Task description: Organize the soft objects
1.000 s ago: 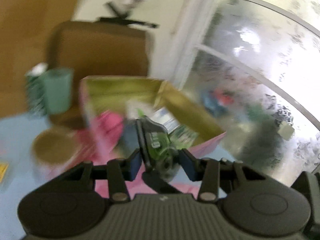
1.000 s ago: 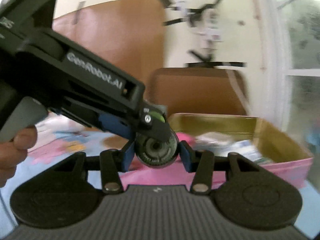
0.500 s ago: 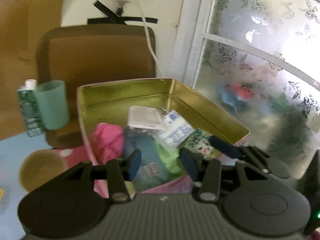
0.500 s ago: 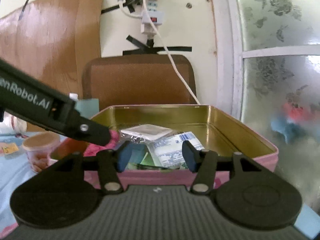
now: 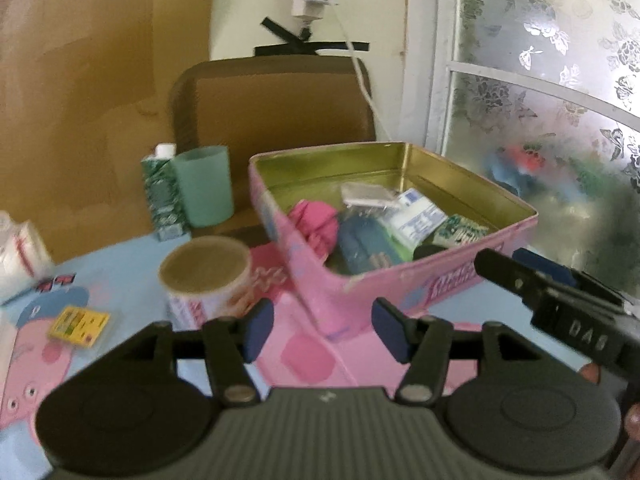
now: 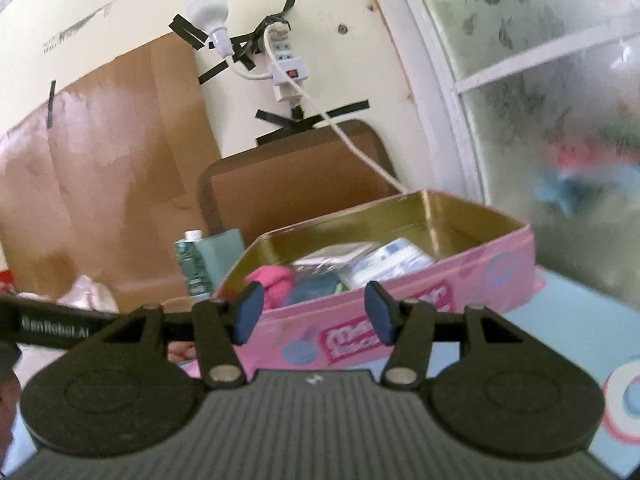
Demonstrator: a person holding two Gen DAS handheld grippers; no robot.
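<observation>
Both the left gripper (image 5: 322, 330) and right gripper (image 6: 310, 318) hang empty with jaws apart before the pink tin (image 5: 316, 276), which holds the soft packets at 12 o'clock, so the next pick likely calls for the yellow packet (image 5: 78, 325) at 9 o'clock.
</observation>
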